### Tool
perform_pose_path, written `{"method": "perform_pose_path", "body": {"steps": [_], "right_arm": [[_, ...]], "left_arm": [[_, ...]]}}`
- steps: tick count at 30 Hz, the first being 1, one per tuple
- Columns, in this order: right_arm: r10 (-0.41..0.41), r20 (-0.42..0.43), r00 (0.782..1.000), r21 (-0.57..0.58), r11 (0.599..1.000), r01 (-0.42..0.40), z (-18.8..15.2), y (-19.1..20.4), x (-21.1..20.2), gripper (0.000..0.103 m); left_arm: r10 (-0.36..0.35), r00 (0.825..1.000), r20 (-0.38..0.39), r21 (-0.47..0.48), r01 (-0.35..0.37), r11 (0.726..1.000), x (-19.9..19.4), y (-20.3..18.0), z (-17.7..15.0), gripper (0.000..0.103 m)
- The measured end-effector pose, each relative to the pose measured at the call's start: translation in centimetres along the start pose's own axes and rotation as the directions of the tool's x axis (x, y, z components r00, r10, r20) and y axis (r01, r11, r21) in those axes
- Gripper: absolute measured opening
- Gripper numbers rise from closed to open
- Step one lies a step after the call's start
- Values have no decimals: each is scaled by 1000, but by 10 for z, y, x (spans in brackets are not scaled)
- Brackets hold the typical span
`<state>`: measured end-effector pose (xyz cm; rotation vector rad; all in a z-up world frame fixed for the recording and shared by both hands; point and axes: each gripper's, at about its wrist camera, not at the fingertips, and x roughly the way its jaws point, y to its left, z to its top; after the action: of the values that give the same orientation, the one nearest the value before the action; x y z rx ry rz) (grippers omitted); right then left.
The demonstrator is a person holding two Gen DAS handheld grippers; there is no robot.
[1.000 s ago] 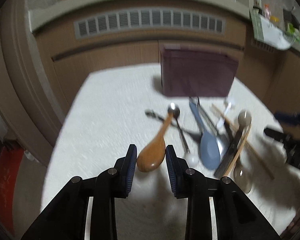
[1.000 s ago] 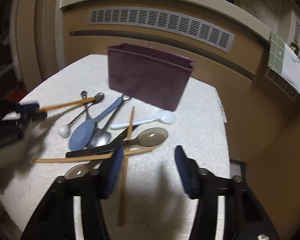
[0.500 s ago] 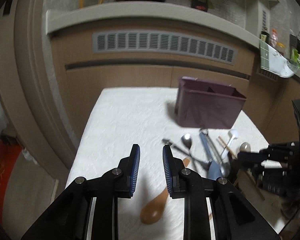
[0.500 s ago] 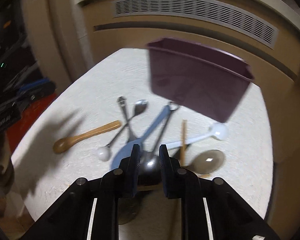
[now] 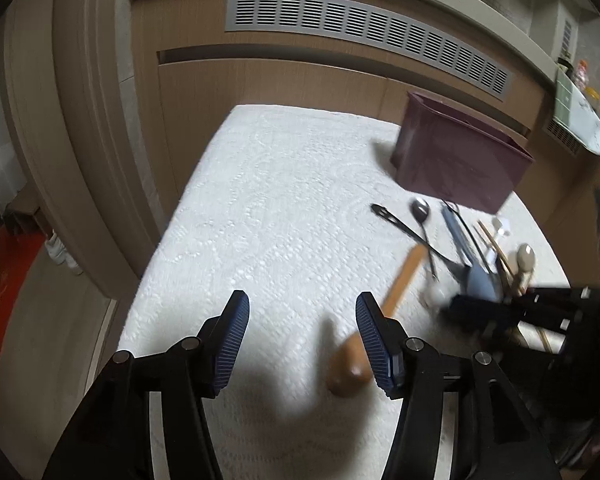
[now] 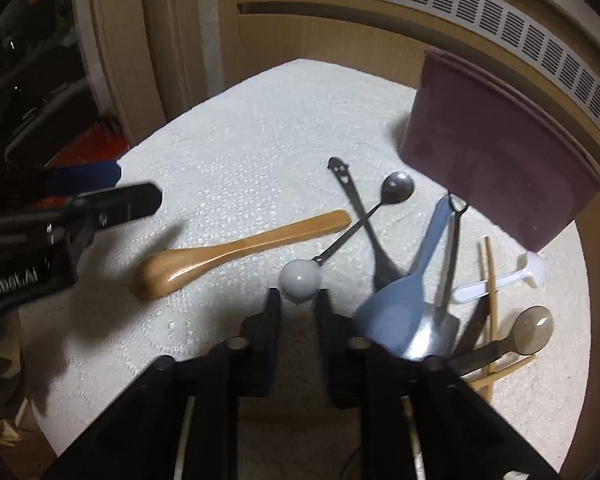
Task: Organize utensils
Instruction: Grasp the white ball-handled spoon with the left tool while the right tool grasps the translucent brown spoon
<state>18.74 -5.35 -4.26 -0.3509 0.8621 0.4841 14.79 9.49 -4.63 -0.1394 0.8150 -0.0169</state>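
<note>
A wooden spoon [image 6: 236,250] lies on the white cloth, its bowl to the left; in the left wrist view [image 5: 384,312] its bowl sits just behind my right finger. My left gripper [image 5: 302,340] is open and empty above the cloth. My right gripper [image 6: 298,312] is nearly shut around the grey ball end [image 6: 300,280] of a thin metal spoon [image 6: 396,188]. A blue spatula [image 6: 408,292], chopsticks [image 6: 490,280], a white plastic spoon [image 6: 500,280] and a translucent brown spoon [image 6: 534,328] lie in a pile. The purple utensil box [image 6: 496,160] stands behind.
The cloth-covered table [image 5: 268,208] ends at a wooden cabinet wall with a vent grille [image 5: 364,36]. A red mat [image 5: 0,292] lies on the floor left of the table. My left gripper shows at the left edge of the right wrist view [image 6: 100,208].
My left gripper has opened wide and dropped toward the wooden spoon. My right gripper has moved down and left onto the ball-ended spoon.
</note>
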Motion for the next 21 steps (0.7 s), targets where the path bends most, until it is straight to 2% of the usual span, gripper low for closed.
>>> {"method": "perform_pose_path", "body": {"steps": [4, 6, 8, 10, 11, 14, 16, 17, 18, 19, 20, 21], "right_arm": [[-74, 148, 986, 19, 997, 72, 13, -28, -54, 2], [-87, 205, 975, 49, 996, 79, 24, -48, -80, 2], [-52, 210, 976, 73, 997, 37, 30, -65, -91, 2], [-2, 178, 984, 76, 997, -11, 30, -75, -91, 5], [9, 162, 987, 81, 996, -22, 26, -76, -85, 9], [-23, 104, 994, 61, 998, 16, 9, -69, -63, 30], [-58, 85, 995, 80, 995, 52, -4, -75, -57, 34], [-83, 76, 994, 95, 993, 76, -13, -80, -56, 38], [-108, 69, 992, 108, 989, 100, -18, -88, -56, 46], [-132, 65, 989, 117, 985, 124, -23, -93, -56, 51], [-159, 61, 985, 123, 981, 151, -29, -97, -57, 62], [-206, 56, 977, 129, 972, 197, -36, -101, -57, 66]], "left_arm": [[-70, 998, -4, 52, 70, 996, -7, -13, -9, 58], [-80, 997, -17, 76, 81, 994, -6, -21, -13, 64], [-86, 996, -29, 87, 89, 992, -4, -28, -16, 64], [-86, 996, -33, 89, 89, 992, -4, -34, -16, 64], [-82, 996, -32, 89, 84, 992, -3, -36, -17, 64], [-100, 994, -34, 96, 103, 990, -1, -46, -15, 64], [-143, 989, -29, 126, 146, 981, 1, -59, -14, 62], [-159, 987, -25, 136, 161, 978, 2, -64, -12, 54], [-183, 983, -27, 144, 185, 972, 5, -70, -11, 46], [-203, 979, -32, 146, 205, 968, 9, -75, -8, 43], [-208, 977, -37, 144, 212, 967, 13, -78, -6, 41], [-208, 977, -44, 135, 212, 968, 18, -80, -4, 41]]}}
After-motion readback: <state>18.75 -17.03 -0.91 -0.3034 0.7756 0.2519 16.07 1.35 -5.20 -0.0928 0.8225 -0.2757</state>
